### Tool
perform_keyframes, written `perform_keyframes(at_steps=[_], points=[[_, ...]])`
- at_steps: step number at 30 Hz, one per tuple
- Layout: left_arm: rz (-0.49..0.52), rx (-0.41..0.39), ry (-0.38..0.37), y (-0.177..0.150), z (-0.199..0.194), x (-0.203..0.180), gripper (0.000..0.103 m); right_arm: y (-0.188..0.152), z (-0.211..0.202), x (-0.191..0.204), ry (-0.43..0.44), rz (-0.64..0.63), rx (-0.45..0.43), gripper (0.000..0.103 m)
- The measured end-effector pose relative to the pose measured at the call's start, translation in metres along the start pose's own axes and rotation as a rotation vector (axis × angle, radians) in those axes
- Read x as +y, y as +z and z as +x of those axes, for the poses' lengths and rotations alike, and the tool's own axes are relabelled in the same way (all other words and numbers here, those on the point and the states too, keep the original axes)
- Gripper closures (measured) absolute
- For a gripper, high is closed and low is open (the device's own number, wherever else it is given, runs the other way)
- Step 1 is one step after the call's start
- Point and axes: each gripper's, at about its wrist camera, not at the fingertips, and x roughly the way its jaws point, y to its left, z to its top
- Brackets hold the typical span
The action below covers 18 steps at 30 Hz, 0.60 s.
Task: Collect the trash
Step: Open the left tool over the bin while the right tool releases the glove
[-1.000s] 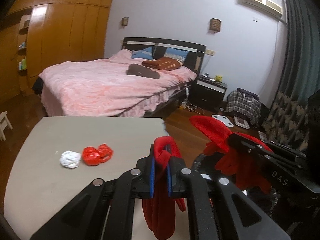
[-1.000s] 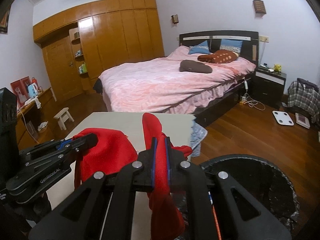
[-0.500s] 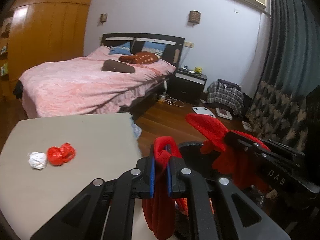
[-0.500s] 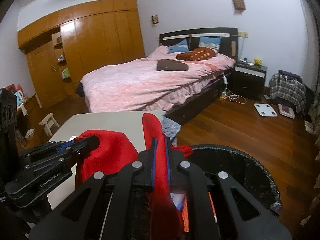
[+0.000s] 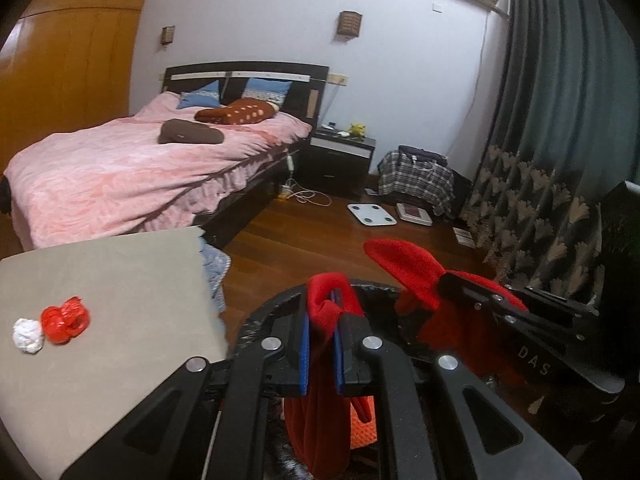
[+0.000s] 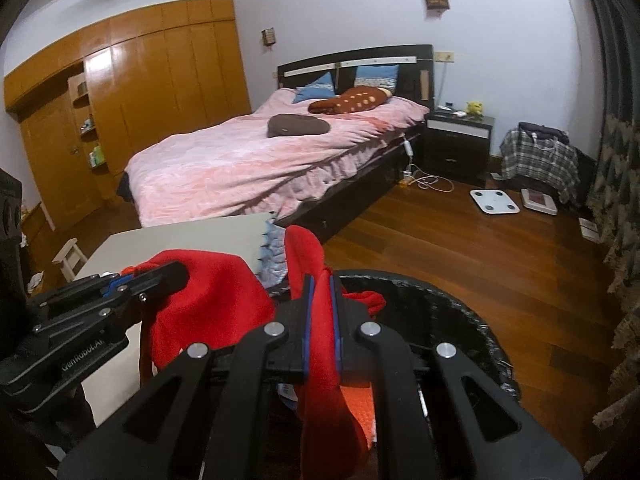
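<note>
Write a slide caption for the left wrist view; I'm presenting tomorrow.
Both grippers hold a red cloth over the black bin; two crumpled scraps lie on the table.

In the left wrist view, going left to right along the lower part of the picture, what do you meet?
White paper ball → red wrapper → left gripper, jaws shut on red cloth → right gripper.

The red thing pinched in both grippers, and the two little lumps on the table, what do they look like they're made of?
Red cloth: soft matte fabric, perhaps fleece; it drapes and folds limply. Red lump: probably thin plastic film, judging by its glossy crinkles. White lump: likely crumpled tissue or paper, matte and fluffy-looking, but too small to be sure.
</note>
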Motion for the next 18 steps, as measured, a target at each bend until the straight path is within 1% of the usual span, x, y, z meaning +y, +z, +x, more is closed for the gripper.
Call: perform_keyframes(at_steps=[8,18], points=[[0.031,0.018,-0.034,-0.002,0.022,-0.023,0.094,-0.009,0.0,-0.03,-0.052,0.031,0.014,0.096],[0.056,0.054,-0.046,-0.011,0.042,-0.038,0.094,-0.021,0.008,-0.049,-0.072,0.058,0.044,0.096]])
